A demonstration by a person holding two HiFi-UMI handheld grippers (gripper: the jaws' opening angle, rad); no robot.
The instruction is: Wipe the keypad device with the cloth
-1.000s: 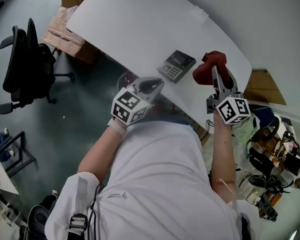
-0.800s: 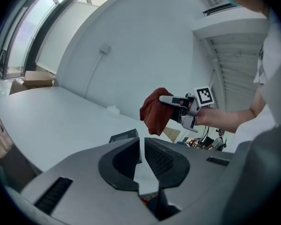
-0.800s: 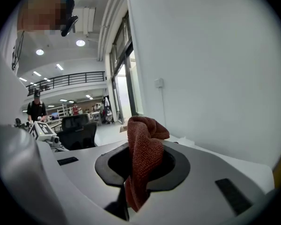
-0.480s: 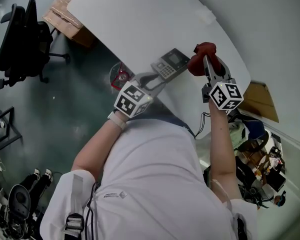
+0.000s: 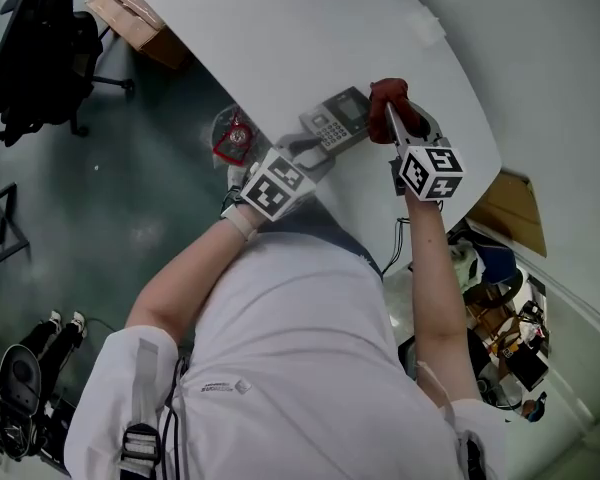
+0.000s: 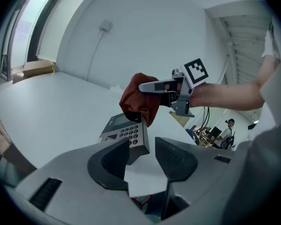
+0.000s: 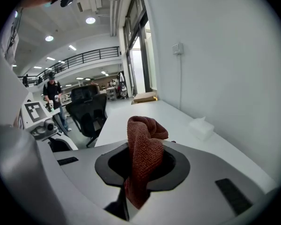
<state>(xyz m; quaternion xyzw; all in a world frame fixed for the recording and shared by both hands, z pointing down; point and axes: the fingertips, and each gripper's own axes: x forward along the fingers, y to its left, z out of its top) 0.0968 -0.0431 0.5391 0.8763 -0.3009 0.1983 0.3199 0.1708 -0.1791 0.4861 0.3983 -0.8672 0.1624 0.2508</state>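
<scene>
Grey keypad device (image 5: 335, 126) sits at white counter (image 5: 280, 38) edge, head view. Left gripper view: left hand-held gripper (image 6: 141, 159) jaws opening w/ its near end btwn them, so steady it first. Right gripper view: right hand-held gripper (image 7: 143, 168) clenches dark-red cloth (image 7: 145, 144); wipe w/ light strokes.

Quick count from me: one keypad device (image 5: 338, 123), one red cloth (image 5: 386, 94), one white table (image 5: 280, 38), and just one black office chair (image 5: 32, 60).
</scene>
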